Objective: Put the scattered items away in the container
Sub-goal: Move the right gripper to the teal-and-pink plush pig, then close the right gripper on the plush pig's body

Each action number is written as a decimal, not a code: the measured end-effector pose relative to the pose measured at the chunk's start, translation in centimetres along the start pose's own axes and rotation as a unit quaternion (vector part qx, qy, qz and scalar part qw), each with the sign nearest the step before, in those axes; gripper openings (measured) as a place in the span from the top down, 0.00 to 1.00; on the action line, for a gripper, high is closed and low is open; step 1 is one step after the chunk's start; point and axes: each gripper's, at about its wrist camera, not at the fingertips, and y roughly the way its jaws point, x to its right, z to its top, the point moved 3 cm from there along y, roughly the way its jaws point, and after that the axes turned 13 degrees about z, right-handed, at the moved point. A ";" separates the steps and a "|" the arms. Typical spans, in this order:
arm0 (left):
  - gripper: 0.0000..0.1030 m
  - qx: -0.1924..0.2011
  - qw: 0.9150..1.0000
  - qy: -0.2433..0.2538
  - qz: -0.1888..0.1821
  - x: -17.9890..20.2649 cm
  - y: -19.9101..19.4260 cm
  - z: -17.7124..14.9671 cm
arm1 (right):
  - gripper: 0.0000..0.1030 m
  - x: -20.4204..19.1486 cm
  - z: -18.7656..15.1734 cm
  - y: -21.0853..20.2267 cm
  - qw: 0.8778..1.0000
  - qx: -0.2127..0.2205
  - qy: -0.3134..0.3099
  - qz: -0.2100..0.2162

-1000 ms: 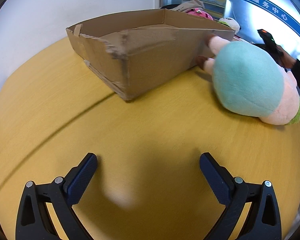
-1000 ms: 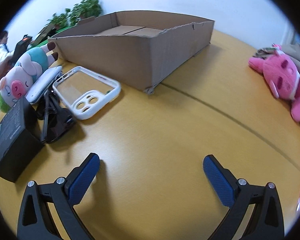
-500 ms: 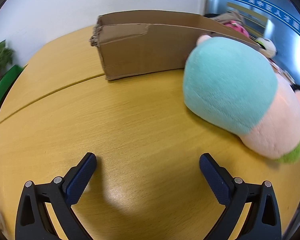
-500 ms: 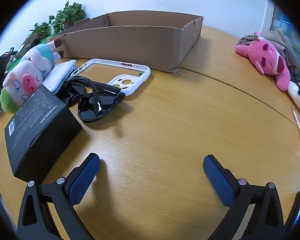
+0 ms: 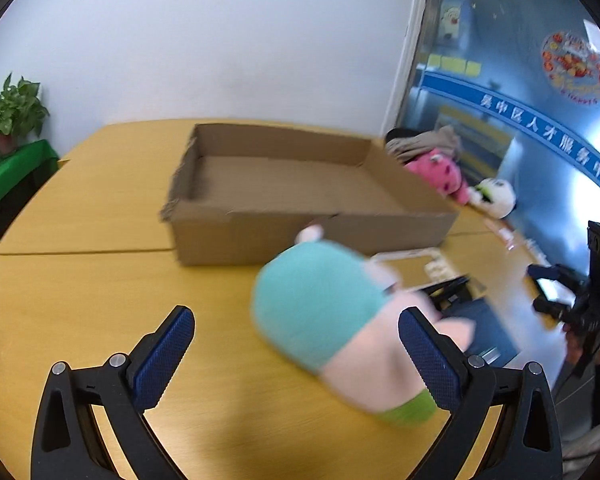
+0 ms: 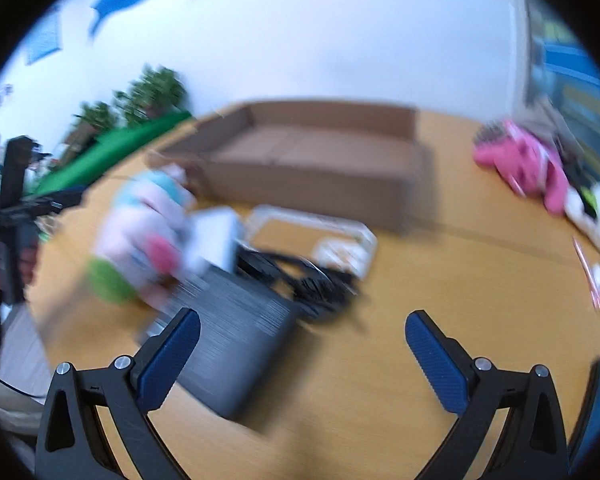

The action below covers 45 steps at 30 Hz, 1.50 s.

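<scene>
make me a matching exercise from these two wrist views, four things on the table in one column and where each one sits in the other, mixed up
Things:
1. brown cardboard box
2. teal and pink plush pig
3. black rectangular box
4. hot pink plush toy

Places:
A. on the wooden table in front of the cardboard box, ahead of the open left gripper
B. nearest the open right gripper, by its left finger
C. at the back of the table, nothing seen inside it
D. off to the right of the cardboard box, beside a white plush

Pairs: 1-C, 2-A, 3-B, 4-D
</scene>
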 end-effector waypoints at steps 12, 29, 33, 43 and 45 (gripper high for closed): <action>0.00 -0.085 0.992 -0.077 -0.053 1.1 5.1 0.7 | 0.01 -9.1 1.3 6.1 0.992 -0.024 -0.038 0.116; 0.01 -0.177 0.964 -0.152 -0.124 0.4 11.3 -1.9 | 0.11 -13.4 2.2 15.3 0.992 -0.101 -0.022 0.071; 0.06 -0.166 0.968 -0.141 -0.128 1.0 10.7 -1.6 | 0.31 -13.1 1.3 14.8 0.993 -0.102 -0.030 0.044; 0.11 -0.145 0.975 -0.116 -0.122 1.9 7.7 -2.2 | 0.40 -13.3 0.1 12.5 0.992 -0.101 -0.010 0.078; 0.11 -0.152 0.972 -0.121 -0.128 1.6 7.2 -2.8 | 0.40 -13.7 -0.2 11.9 0.990 -0.107 -0.006 0.094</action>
